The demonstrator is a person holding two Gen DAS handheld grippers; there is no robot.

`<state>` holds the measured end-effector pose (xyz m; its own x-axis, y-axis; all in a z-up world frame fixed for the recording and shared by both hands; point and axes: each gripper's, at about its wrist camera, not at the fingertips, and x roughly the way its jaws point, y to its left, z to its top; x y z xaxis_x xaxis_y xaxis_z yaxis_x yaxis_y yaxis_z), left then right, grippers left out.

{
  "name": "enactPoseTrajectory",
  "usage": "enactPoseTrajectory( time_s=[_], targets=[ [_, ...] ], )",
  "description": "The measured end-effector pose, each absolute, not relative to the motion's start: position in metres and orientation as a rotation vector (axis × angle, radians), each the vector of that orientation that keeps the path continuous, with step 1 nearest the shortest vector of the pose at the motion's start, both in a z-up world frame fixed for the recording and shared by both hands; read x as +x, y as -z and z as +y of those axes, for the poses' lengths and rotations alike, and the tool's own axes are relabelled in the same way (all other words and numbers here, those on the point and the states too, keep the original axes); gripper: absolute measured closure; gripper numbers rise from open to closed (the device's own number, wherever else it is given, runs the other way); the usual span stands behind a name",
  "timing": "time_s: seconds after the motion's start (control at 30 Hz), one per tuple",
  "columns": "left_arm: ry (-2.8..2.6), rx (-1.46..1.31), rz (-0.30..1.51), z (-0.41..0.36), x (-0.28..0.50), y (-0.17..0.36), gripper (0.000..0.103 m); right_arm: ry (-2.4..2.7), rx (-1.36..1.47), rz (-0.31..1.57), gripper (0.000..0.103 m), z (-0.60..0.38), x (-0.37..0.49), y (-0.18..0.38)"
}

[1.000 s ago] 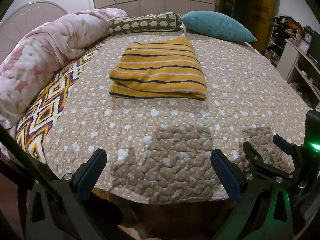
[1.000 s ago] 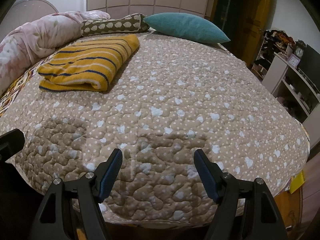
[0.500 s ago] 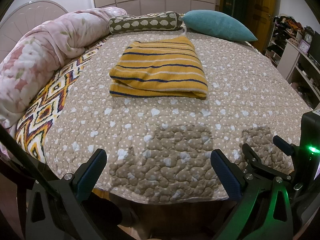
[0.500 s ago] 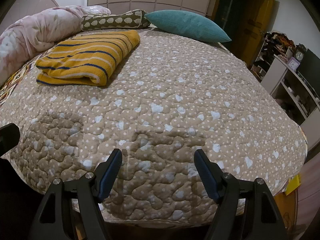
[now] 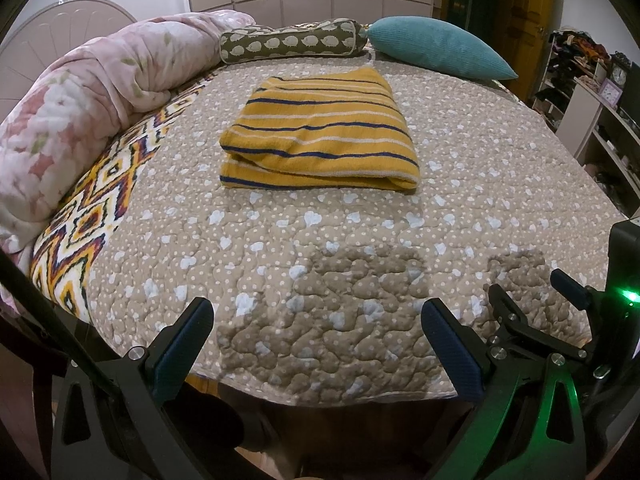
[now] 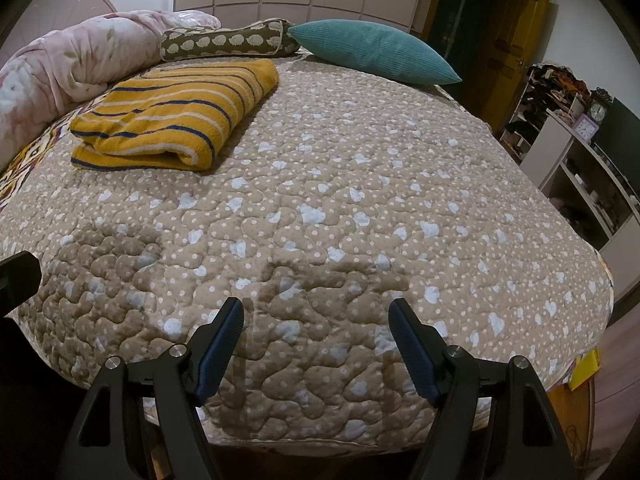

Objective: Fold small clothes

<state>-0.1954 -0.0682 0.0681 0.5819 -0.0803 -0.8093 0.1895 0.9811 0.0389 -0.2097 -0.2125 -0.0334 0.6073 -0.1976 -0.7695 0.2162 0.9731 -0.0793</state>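
Both grippers hang over the near edge of the bed, tilted downward toward the quilt [image 5: 360, 240], side by side. The left gripper [image 5: 318, 344] has its jaws spread wide with nothing between them, only the quilt's shadowed near edge beneath. The right gripper [image 6: 316, 346] is likewise spread wide and empty; from the left view it shows at the right edge with a green light glowing on its body.

One folded garment [image 5: 320, 132], mustard yellow with dark blue and pale stripes, lies flat on the quilt well beyond both grippers, toward the far half of the bed and left of centre as the right view shows it. Its folded, rounded edge faces the grippers; its stripes and longer side run across the bed, left to right.

Behind it rest a patterned bolster [image 5: 292, 42] and a teal cushion [image 5: 436, 50]; a rolled pink floral duvet [image 5: 92, 92] curves along the left side. A clock [image 6: 598, 112] stands on the shelves at right. No readable writing or labels show on the garment.
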Motion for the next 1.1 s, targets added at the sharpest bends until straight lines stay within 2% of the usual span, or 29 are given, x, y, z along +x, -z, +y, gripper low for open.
enactPoseTrajectory(
  time_s=[0.3, 1.1],
  targets=[
    [0.125, 0.172, 0.886, -0.061, -0.200, -0.071, 0.000, 0.253, 0.042, 0.877, 0.023, -0.217, -0.212, 0.032],
    [0.154, 0.171, 0.955, -0.052, -0.173, -0.054, 0.000, 0.240, 0.052, 0.850, 0.022, -0.219, -0.197, 0.024]
  ],
)
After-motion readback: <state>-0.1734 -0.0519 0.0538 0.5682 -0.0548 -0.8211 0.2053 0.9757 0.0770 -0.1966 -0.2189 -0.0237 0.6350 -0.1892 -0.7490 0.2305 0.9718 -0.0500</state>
